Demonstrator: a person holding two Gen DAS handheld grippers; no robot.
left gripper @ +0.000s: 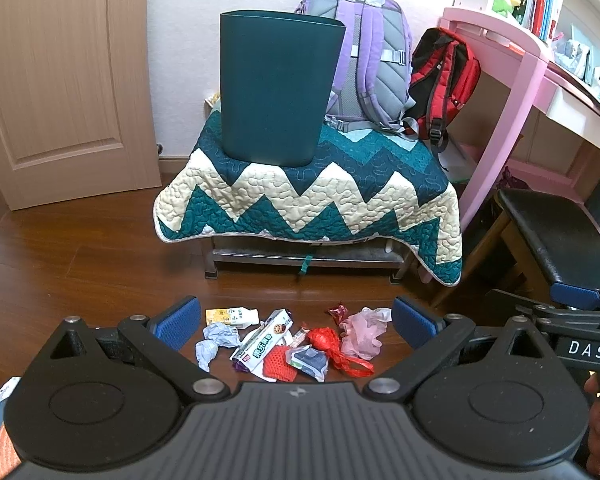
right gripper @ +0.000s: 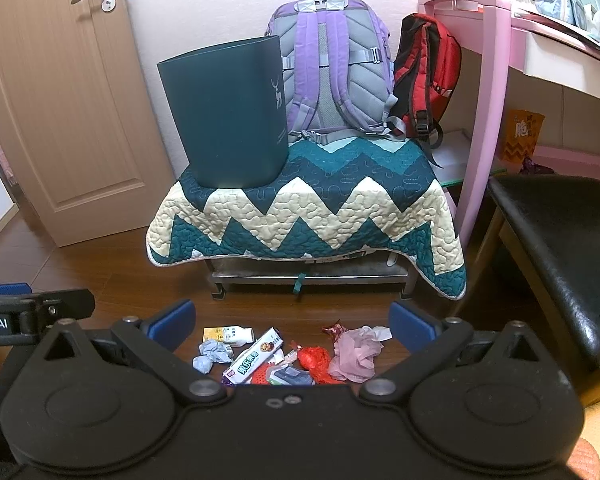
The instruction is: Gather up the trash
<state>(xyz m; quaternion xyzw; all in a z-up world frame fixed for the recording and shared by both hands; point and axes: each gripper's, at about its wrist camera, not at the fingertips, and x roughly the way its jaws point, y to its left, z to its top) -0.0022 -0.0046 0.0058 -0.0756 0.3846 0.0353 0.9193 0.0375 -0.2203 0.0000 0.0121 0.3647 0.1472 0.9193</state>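
A dark green bin [left gripper: 274, 88] [right gripper: 226, 116] stands on a quilt-covered stool [left gripper: 308, 196] [right gripper: 300, 212]. Trash lies on the wood floor in front of it: a small white bottle [left gripper: 242, 316] [right gripper: 238, 335], crumpled blue paper [left gripper: 216, 342] [right gripper: 214, 354], a snack wrapper [left gripper: 262, 338] [right gripper: 254, 356], red netting [left gripper: 328, 342] [right gripper: 316, 360] and a pink plastic bag [left gripper: 362, 334] [right gripper: 356, 354]. My left gripper [left gripper: 296, 324] is open and empty above the pile. My right gripper [right gripper: 292, 324] is open and empty above it too, and shows at the left view's right edge [left gripper: 576, 304].
A purple backpack [left gripper: 366, 56] [right gripper: 334, 64] and a red backpack [left gripper: 444, 76] [right gripper: 426, 76] sit behind the bin. A pink desk [left gripper: 516, 92] [right gripper: 488, 80] and a black seat [left gripper: 556, 232] [right gripper: 560, 248] stand at right, a door [left gripper: 60, 80] [right gripper: 56, 100] at left.
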